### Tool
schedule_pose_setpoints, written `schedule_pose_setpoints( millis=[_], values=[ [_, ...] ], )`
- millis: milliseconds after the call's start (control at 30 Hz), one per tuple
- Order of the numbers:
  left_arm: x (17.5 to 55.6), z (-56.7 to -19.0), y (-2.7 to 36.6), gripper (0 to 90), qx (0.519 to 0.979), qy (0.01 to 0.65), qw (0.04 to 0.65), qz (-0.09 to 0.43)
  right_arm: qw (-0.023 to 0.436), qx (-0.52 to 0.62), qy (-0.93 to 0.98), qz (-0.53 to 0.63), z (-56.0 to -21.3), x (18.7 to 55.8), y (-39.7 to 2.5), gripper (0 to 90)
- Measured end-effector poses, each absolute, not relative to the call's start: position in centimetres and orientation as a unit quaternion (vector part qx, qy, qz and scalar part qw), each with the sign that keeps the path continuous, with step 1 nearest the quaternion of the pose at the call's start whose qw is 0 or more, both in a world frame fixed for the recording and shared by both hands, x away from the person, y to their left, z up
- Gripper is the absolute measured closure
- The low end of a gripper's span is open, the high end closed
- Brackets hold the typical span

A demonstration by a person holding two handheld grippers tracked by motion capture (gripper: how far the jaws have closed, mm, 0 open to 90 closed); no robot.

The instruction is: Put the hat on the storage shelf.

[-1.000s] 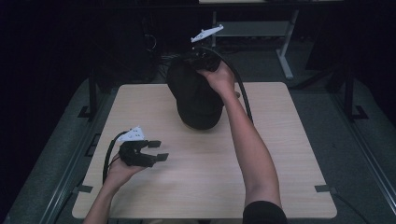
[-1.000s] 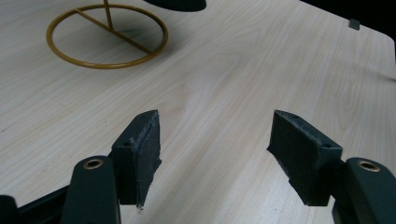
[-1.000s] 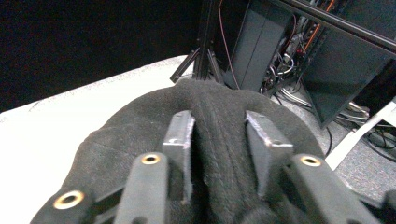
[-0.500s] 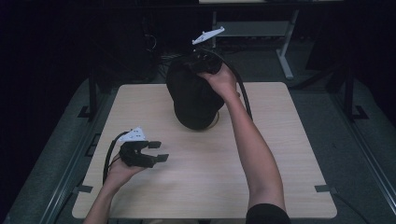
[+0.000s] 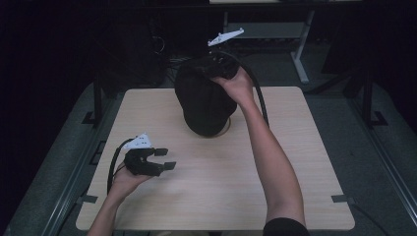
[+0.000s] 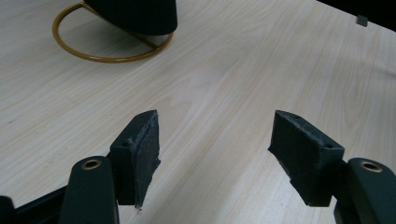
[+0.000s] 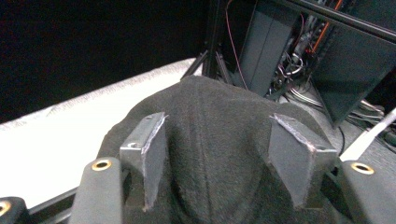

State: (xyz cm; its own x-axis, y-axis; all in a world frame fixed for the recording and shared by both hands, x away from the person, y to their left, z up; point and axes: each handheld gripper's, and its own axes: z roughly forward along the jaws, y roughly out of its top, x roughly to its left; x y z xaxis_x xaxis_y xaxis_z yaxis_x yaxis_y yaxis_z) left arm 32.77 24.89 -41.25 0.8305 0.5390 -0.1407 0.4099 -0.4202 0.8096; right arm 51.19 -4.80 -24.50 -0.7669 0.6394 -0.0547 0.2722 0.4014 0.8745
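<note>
A black knitted hat (image 5: 204, 105) hangs over a gold wire stand whose ring base (image 5: 227, 129) rests on the table's far middle. My right gripper (image 5: 216, 66) sits at the hat's top, open. In the right gripper view its fingers (image 7: 218, 119) straddle the hat's dark fabric (image 7: 215, 186) without pinching it. My left gripper (image 5: 166, 158) lies low over the table's front left, open and holding nothing. Past its pads (image 6: 215, 116), the left gripper view shows the gold ring (image 6: 112, 58) and the hat's lower edge (image 6: 135, 14).
The light wooden table (image 5: 295, 196) has bare surface at the front and right. Dark floor surrounds it, with equipment racks and cables (image 7: 299, 56) behind the far edge. A metal frame leg (image 5: 300, 59) stands at the back right.
The right gripper has shifted slightly to the right at the top of the hat. The left gripper has stayed where it was.
</note>
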Motion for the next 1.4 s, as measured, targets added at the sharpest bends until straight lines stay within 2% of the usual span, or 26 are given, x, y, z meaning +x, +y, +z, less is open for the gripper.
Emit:
schedule_pose_setpoints(
  millis=[1400],
  values=[
    [32.7,-41.5,25.3,27.8,0.840,0.298,0.445,0.089,0.170,0.307,0.800,0.487,-24.8,46.7,-11.9,29.6]
  ],
)
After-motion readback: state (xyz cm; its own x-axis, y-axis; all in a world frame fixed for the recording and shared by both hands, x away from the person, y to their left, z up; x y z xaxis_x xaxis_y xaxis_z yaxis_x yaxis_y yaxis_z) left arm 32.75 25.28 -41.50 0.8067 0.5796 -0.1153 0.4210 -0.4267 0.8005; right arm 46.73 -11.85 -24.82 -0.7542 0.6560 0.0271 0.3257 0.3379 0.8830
